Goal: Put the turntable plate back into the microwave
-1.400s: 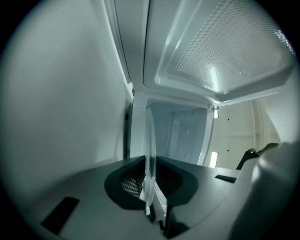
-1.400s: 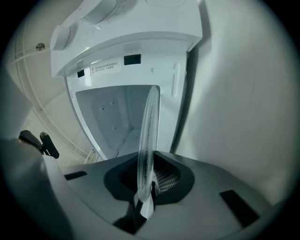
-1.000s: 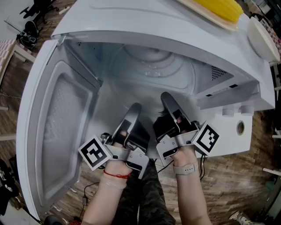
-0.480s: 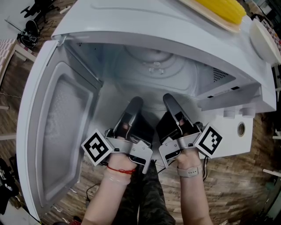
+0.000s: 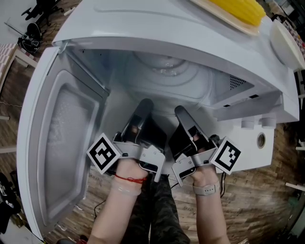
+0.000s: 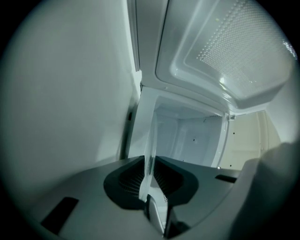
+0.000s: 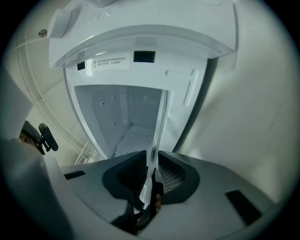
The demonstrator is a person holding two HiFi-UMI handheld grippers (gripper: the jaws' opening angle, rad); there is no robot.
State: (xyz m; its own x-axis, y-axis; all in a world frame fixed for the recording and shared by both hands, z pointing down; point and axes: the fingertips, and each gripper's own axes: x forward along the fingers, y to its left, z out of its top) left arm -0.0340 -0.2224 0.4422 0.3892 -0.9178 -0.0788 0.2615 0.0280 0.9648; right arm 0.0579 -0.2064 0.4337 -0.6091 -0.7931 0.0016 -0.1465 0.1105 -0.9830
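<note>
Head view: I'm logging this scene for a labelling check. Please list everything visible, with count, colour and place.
microwave: one, white, centre, its door swung open at the left
turntable plate: one, clear glass, reaching into the cavity, held at its near edge
board: one, pale, on top of the microwave, bearing a yellow item
dish: one, white, on top of the microwave at the right
floor: brown wood, below
left gripper: one, grey, jaws shut on the plate's rim
right gripper: one, grey, jaws shut on the rim
left hand: red cord at the wrist
right hand: pale band at the wrist
</note>
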